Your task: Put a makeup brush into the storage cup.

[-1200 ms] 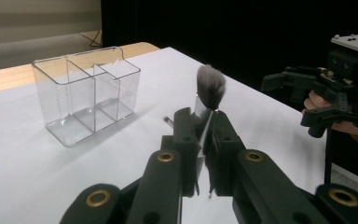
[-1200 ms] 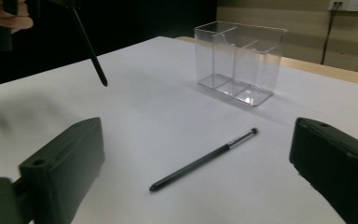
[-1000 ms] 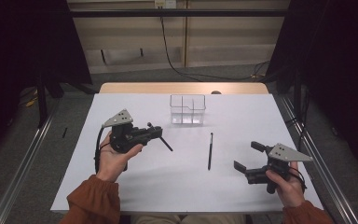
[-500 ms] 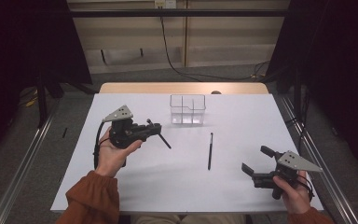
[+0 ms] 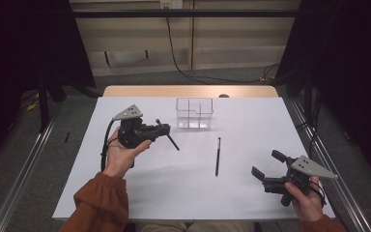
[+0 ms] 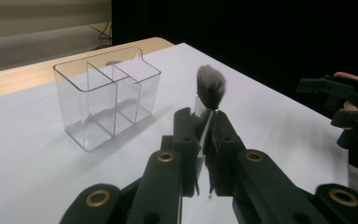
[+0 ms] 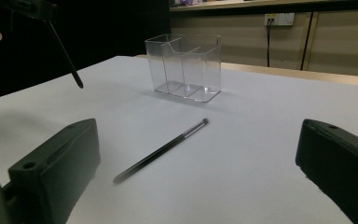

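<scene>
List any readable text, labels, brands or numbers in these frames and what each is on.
None readable. The clear organizer, the brush in the left gripper, the thin brush lying on the white table and the right gripper carry no visible markings.

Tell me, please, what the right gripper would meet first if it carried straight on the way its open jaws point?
Most likely the thin black brush lying on the white table, which sits between the right gripper's jaws in its own view; the clear organizer stands beyond it. Depth is hard to judge.
</scene>
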`<state>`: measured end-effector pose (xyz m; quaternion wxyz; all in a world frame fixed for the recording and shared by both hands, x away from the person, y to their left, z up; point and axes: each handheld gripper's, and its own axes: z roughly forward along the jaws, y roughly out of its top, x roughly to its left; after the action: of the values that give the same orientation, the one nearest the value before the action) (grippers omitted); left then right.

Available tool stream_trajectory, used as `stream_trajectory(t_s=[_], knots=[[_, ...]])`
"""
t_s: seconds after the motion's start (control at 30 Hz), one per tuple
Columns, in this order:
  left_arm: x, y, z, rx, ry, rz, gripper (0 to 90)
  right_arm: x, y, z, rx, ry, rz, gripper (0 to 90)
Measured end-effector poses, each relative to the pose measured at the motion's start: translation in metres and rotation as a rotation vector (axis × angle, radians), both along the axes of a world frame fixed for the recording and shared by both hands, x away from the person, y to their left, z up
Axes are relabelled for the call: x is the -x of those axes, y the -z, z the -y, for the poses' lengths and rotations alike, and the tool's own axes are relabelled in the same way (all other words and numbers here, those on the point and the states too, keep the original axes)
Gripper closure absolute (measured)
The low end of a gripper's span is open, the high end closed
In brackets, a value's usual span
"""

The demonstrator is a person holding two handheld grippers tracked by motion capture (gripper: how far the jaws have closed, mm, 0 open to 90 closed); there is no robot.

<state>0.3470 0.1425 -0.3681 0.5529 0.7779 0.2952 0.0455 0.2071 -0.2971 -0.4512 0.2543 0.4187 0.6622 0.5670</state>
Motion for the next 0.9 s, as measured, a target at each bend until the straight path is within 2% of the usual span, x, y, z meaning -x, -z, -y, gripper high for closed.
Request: stream_trajectory(t_s=[0.07, 0.13, 0.4, 0.5, 0.7, 0.73, 0.9], knots=[[-0.003, 0.000, 0.002, 0.016, -0.001, 0.004, 83.9, 0.000, 0.001, -0.001, 0.004, -0.005, -0.001, 0.0], [-0.004, -0.001, 0.004, 0.004, -0.004, 0.014, 83.9, 0.000, 0.001, -0.002, 0.003, -0.008, -0.007, 0.0], [-0.015, -0.008, 0.011, 0.025, -0.036, 0.027, 83.8, -0.001, 0.002, -0.003, 0.009, -0.026, -0.015, 0.0], [-0.019, -0.012, 0.014, 0.019, -0.033, 0.034, 83.9, -0.001, 0.002, -0.004, 0.006, -0.027, -0.019, 0.0], [-0.028, -0.022, 0.014, 0.008, -0.059, 0.057, 83.8, -0.001, 0.002, -0.004, 0.002, -0.029, -0.016, 0.0], [-0.030, -0.023, 0.014, 0.028, -0.062, 0.055, 83.9, -0.001, 0.002, -0.004, 0.001, -0.031, -0.016, 0.0], [-0.039, -0.024, 0.014, 0.022, -0.084, 0.056, 83.9, -0.001, 0.003, -0.004, 0.011, -0.031, -0.021, 0.0]])
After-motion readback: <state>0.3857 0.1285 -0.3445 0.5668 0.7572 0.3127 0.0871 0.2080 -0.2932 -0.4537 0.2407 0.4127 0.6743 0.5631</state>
